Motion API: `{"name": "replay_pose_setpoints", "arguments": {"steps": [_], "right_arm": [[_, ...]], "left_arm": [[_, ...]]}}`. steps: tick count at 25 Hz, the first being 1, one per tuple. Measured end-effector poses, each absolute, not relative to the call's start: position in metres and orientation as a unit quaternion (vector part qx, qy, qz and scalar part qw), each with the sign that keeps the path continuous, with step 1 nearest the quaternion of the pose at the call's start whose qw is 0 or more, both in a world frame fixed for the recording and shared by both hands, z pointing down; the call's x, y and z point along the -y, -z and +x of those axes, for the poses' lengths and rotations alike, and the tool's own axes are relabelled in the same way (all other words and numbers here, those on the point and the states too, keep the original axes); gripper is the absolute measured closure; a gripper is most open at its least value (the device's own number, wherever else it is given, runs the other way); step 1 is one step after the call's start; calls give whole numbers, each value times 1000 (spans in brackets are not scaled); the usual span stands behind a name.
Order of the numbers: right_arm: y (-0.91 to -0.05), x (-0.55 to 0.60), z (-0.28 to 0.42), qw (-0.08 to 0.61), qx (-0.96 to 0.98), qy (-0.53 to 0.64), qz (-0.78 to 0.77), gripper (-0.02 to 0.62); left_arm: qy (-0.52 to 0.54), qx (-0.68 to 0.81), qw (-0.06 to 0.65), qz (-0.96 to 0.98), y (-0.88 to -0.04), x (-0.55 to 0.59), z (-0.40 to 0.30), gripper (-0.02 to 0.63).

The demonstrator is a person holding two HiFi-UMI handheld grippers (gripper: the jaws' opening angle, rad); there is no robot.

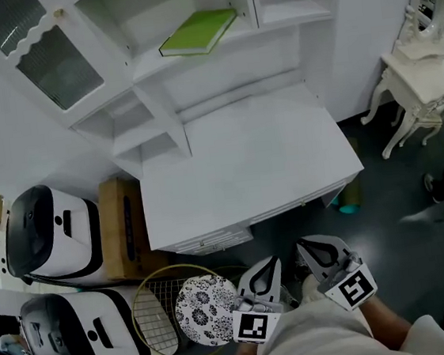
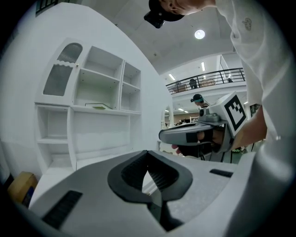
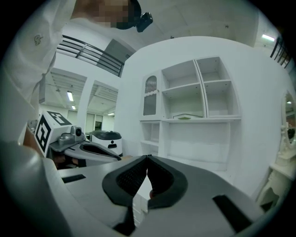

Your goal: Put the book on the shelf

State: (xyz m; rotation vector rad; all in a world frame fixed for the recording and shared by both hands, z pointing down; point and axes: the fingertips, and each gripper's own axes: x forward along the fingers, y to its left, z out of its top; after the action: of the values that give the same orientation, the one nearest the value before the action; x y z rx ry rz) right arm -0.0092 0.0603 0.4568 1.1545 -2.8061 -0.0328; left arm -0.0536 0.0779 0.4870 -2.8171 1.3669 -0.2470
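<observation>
A green book [image 1: 199,32] lies flat on a shelf of the white wall unit [image 1: 156,85], above the desk top. It shows small in the left gripper view [image 2: 98,106] and in the right gripper view [image 3: 184,117]. Both grippers are held close to the person's body, in front of the desk and well away from the book. My left gripper [image 1: 269,264] [image 2: 148,155] is shut with nothing between its tips. My right gripper [image 1: 306,246] [image 3: 147,159] is beside it, also shut and holding nothing. Each gripper sees the other from the side.
The white desk top [image 1: 245,170] stretches below the shelves. To the left stand two white-and-black appliances [image 1: 53,232] and a cardboard box [image 1: 123,228]. A round wire rack with a patterned plate [image 1: 205,310] lies near my left gripper. A white dressing table [image 1: 422,78] stands at the right.
</observation>
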Motion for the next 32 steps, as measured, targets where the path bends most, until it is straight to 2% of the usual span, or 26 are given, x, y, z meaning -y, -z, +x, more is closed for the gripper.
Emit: {"name": "replay_pose_setpoints", "arguments": {"steps": [6,11,20,32], "right_arm": [[-471,-89,4,68,922,-9,380,577],[-462,-98,0,80,933,18,351,577],[-444,-94,30,48,931,20,361,577],[-449,-100,42,61,932,12,358,577]], "left_arm": [[79,-434,2,-897,-486,-104,-54,603],[57,-451,0,-891,-474,-103,-47,603],[53,-438,13,-898,-462,-102,-14,603],[79,-426,21,-901,-466,-108,0,603]]}}
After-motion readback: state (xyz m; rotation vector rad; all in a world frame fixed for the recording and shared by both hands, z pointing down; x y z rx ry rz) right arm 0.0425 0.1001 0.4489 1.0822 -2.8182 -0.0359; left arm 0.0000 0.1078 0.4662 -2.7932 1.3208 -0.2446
